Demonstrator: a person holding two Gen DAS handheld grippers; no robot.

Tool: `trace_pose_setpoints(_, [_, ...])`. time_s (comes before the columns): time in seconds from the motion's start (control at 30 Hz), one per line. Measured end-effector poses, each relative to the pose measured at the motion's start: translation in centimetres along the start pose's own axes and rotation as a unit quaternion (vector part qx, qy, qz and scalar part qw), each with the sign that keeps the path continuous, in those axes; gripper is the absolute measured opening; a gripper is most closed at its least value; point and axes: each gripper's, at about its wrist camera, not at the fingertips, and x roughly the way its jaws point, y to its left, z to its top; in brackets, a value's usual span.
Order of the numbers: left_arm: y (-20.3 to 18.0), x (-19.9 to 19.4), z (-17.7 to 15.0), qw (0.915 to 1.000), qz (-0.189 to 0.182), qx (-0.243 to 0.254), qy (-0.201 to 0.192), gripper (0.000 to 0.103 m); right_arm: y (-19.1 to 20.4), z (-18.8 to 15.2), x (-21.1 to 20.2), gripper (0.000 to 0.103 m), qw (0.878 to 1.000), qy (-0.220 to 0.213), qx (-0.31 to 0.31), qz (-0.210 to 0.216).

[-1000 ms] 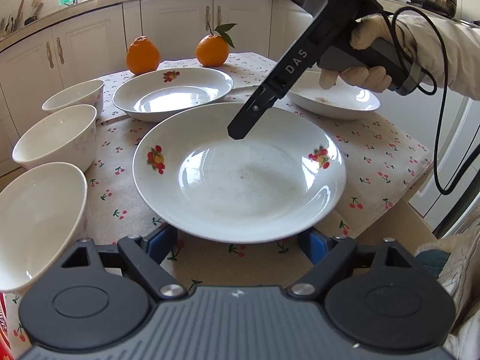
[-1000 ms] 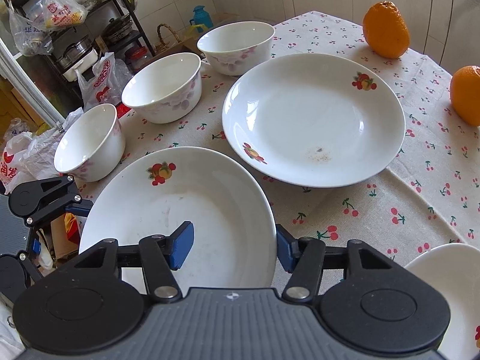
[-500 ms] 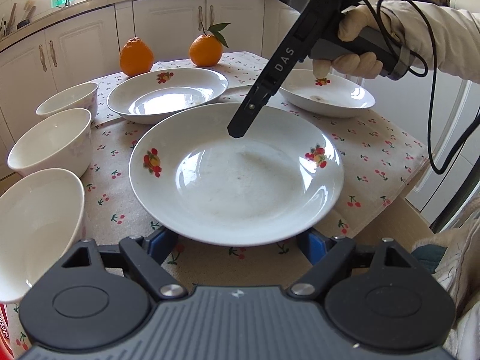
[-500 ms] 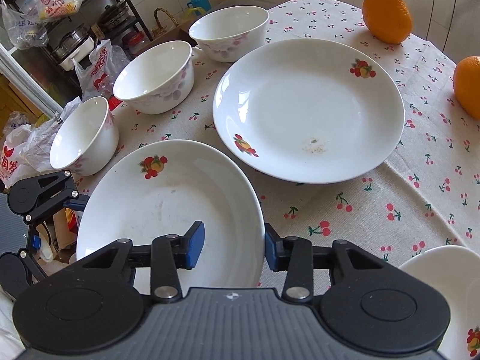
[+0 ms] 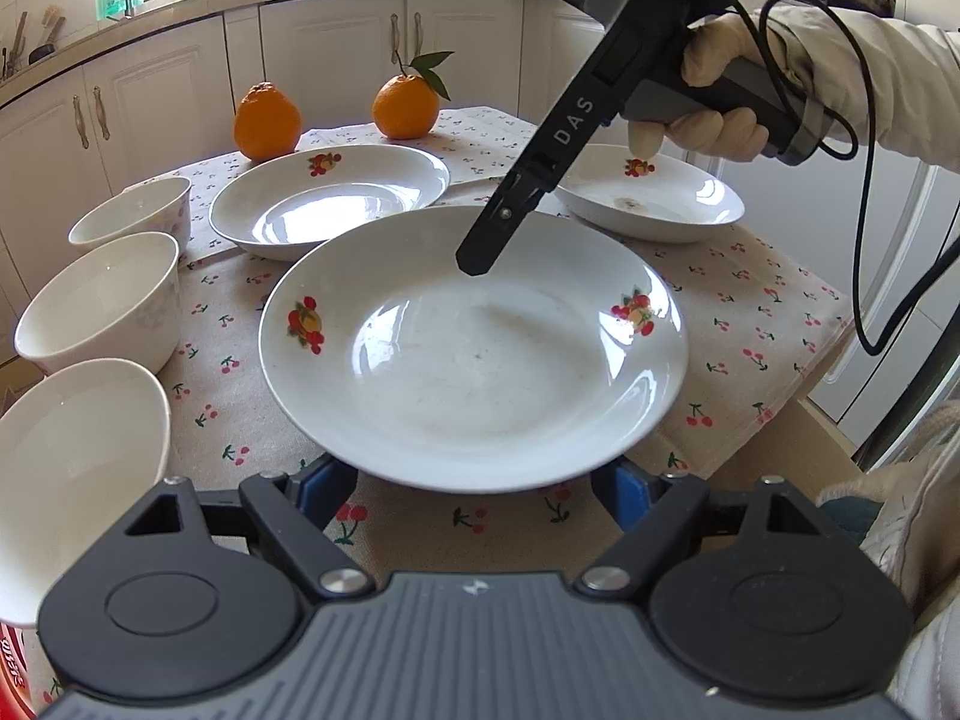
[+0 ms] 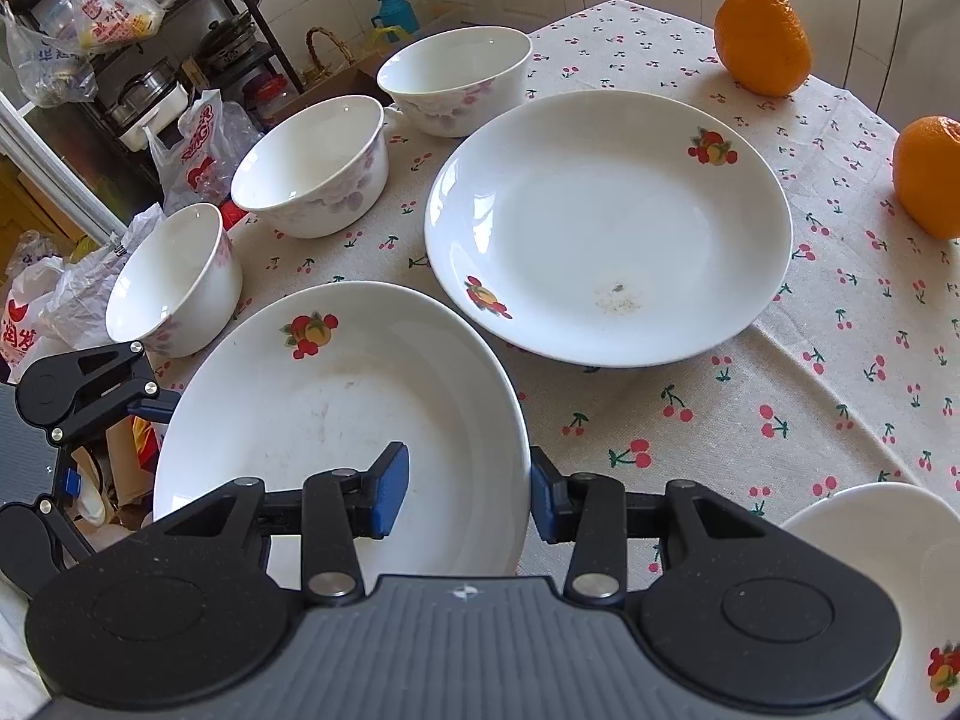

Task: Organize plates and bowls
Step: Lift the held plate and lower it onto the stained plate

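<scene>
Since the earlier frame the right gripper (image 6: 469, 491) has drawn its blue pads together; they now pinch the rim of the near plate (image 6: 336, 396), one pad on the inner surface and one against the outer edge. The near plate itself lies in almost the same place on the cherry-print tablecloth (image 6: 750, 396), at the table's front edge.

The left gripper (image 5: 474, 489) is spread wide, its blue fingers (image 5: 321, 486) standing on either side of the near plate's closest edge. The rim hides the pad faces in the left wrist view, so contact cannot be confirmed; the pads appear to stand clear of the plate.

In the left wrist view the right gripper reaches down onto the far rim of the same plate, held by a gloved hand (image 5: 714, 102) with a black cable (image 5: 864, 276) trailing from the handle.

Layout on the tablecloth:
- A second plate (image 6: 606, 228) lies beyond the near plate, just beside it, with a small brown stain in its well.
- A third plate (image 5: 651, 195) lies to the right, apart from the other two.
- Three bowls (image 6: 309, 165) stand upright in a row along the left side, close together.
- Two oranges (image 6: 762, 39) sit at the far end, behind the second plate.
</scene>
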Motion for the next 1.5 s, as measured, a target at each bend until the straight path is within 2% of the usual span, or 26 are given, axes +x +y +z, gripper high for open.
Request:
trace_pose_setpoints(0.33, [-0.3,0.3,2.2,0.9999,-0.010,0.009,-0.003,0.085,-0.6,-0.6,-2.4,0.047,1.000,-0.023,0.007,-0.014])
trace_pose_setpoints(0.67, [-1.6,2.1,5.9,0.9987,-0.035,0.033,-0.018,0.085,-3.5,-2.1,-6.3,0.047,0.997,-0.056,0.031,-0.048])
trace_pose_setpoints(1.13, [-5.7,7.5,10.8,0.9915,-0.092,0.089,-0.025,0.085,-9.0,-7.7,-11.8,0.048,0.985,-0.092,0.098,-0.110])
trace_pose_setpoints(1.5, [-7.4,10.9,12.6,0.9883,-0.111,0.104,-0.016,0.085,-12.4,-11.1,-12.6,0.048,0.976,-0.108,0.144,-0.126])
